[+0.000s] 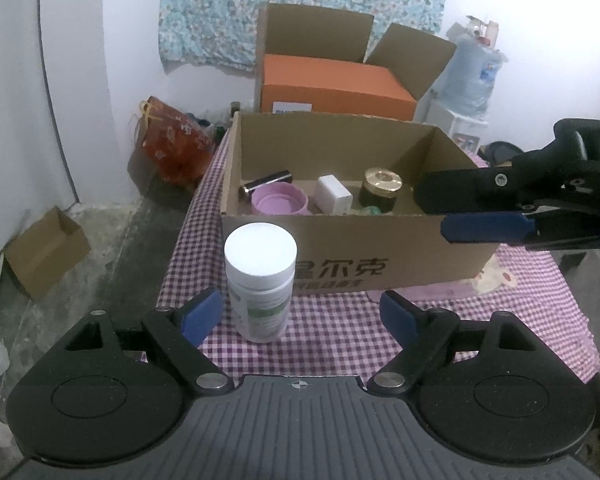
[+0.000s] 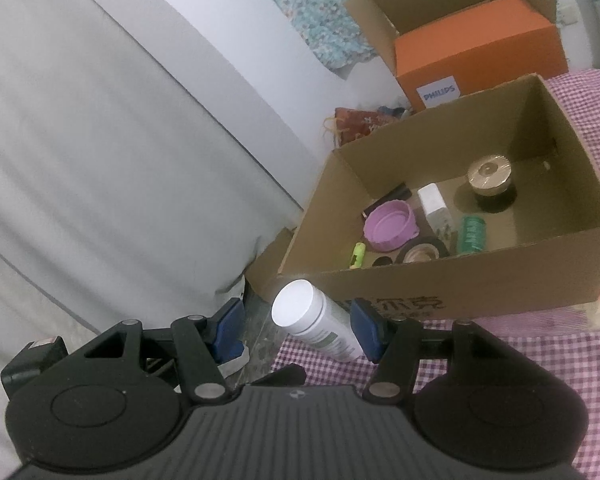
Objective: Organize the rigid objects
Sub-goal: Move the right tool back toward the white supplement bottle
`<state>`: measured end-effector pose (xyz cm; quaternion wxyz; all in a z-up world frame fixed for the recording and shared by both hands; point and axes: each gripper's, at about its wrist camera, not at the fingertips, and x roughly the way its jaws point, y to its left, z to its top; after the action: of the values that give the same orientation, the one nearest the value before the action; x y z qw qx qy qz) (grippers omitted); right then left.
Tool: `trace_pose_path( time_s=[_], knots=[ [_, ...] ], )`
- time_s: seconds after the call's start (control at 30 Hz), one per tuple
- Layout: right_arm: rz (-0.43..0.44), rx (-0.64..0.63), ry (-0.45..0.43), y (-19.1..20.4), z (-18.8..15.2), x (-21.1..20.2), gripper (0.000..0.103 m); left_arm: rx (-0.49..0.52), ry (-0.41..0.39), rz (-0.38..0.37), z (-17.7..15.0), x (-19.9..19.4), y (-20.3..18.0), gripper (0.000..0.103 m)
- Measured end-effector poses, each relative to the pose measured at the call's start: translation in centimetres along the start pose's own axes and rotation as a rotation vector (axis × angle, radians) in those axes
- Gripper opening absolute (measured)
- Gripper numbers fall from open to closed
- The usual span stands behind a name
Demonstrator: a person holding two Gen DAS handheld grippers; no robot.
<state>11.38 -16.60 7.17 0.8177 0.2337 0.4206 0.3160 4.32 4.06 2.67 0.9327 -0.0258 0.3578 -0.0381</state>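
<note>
A white bottle (image 1: 260,280) with a flat white cap stands upright on the checked tablecloth (image 1: 340,332), just in front of the open cardboard box (image 1: 340,236). My left gripper (image 1: 300,304) is open wide around the bottle, which stands close to the left pad without touching it. My right gripper (image 1: 432,212) reaches in from the right above the box's front right corner, open and holding nothing. In the right wrist view the bottle (image 2: 312,324) shows through the gap of the right gripper (image 2: 296,312). Inside the box (image 2: 460,280) lie a purple lid (image 2: 390,226), a white block (image 2: 432,200), a gold-lidded jar (image 2: 490,176) and a green spool (image 2: 472,234).
The table's left edge runs close to the bottle, with bare floor and a small carton (image 1: 44,252) below. Behind the table an orange box (image 1: 336,84) sits in a larger open carton, beside a red bag (image 1: 172,144). A water jug (image 1: 476,76) stands far right.
</note>
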Motion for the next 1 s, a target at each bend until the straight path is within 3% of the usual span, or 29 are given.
trace_pose_path(
  time_s=[1.0],
  knots=[
    [0.004, 0.000, -0.002, 0.26, -0.24, 0.14, 0.062, 0.005, -0.001, 0.008, -0.15, -0.14, -0.55, 0.087]
  ],
)
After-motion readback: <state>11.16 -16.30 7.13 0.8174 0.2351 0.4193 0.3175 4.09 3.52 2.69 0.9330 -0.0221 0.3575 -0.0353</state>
